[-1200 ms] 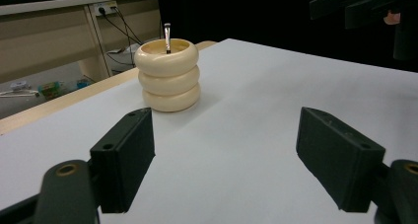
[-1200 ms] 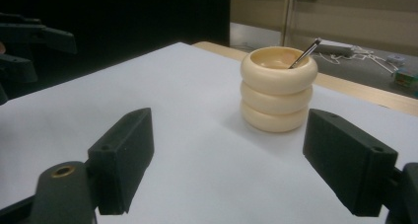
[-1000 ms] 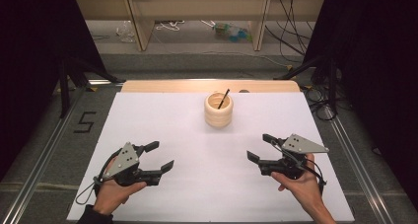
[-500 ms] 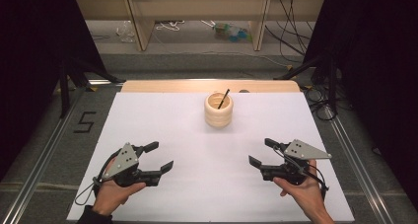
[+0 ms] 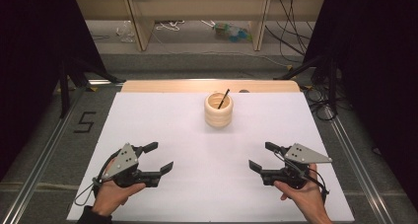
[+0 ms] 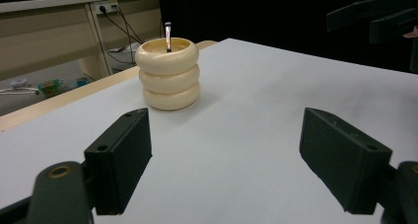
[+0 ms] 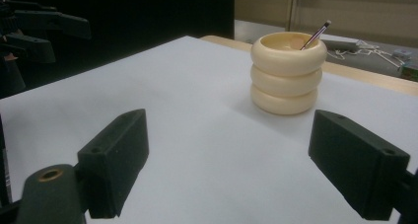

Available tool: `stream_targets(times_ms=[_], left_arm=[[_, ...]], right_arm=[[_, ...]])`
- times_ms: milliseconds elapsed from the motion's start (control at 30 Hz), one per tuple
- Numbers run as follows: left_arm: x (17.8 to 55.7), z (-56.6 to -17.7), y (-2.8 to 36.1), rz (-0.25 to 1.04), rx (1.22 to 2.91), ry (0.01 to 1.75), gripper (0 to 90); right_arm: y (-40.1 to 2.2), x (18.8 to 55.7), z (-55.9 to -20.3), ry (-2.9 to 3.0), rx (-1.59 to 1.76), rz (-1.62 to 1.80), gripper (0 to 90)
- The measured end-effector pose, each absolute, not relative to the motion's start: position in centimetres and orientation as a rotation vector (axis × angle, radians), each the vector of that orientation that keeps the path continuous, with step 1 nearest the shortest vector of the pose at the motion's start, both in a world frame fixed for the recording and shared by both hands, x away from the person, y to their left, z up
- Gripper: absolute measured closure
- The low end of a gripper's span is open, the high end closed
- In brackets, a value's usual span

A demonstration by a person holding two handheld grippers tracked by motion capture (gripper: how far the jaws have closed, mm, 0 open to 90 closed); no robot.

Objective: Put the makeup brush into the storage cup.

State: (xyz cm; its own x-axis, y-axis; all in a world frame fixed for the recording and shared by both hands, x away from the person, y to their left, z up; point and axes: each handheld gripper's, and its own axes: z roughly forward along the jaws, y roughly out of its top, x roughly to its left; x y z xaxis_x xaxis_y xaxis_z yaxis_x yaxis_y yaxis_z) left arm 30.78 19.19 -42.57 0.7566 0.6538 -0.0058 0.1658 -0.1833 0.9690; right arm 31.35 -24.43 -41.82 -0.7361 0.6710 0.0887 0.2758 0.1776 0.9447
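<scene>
A cream holder (image 5: 219, 110) made of three stacked rings stands upright at the far middle of the white table sheet (image 5: 207, 150). A thin dark stick (image 5: 223, 98) leans inside it. My left gripper (image 5: 161, 156) hovers open near the front left, and nothing lies between its fingers. My right gripper (image 5: 260, 155) is open near the front right, also with nothing in it. In the left gripper view the holder (image 6: 168, 76) and stick (image 6: 167, 36) stand well beyond my open left gripper (image 6: 231, 160). In the right gripper view the holder (image 7: 288, 73) sits beyond my open right gripper (image 7: 226, 169).
A wooden strip (image 5: 162, 86) runs along the table's far edge. Metal rails (image 5: 42, 165) flank the table, with a "5" mark (image 5: 84, 122) on the left. Beyond the table are shelf legs (image 5: 140, 24) and loose cables (image 5: 300, 21) on the floor.
My right gripper has drifted slightly back toward the person. The left gripper, the holder and the stick have stayed put.
</scene>
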Motion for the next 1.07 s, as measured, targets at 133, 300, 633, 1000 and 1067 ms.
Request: stream_targets(times_ms=[133,300,633,1000,1067], left_arm=[[30.81,-42.6,19.19,0.492,1.729,0.654,18.6],[30.85,-42.63,19.21,0.493,1.73,0.66,17.7],[30.86,-42.63,19.2,0.493,1.731,0.66,17.4],[30.87,-42.63,19.18,0.494,1.733,0.657,17.4],[30.84,-42.65,19.13,0.487,1.729,0.663,17.4]], right_arm=[[-24.52,31.26,-41.82,2.1,0.901,1.573,16.4],[-24.56,31.3,-41.87,2.097,0.899,1.567,16.4],[-24.51,31.26,-41.84,2.104,0.905,1.565,16.3],[-24.54,31.3,-41.8,2.094,0.891,1.567,16.3],[-24.55,31.29,-41.8,2.095,0.893,1.567,16.3]])
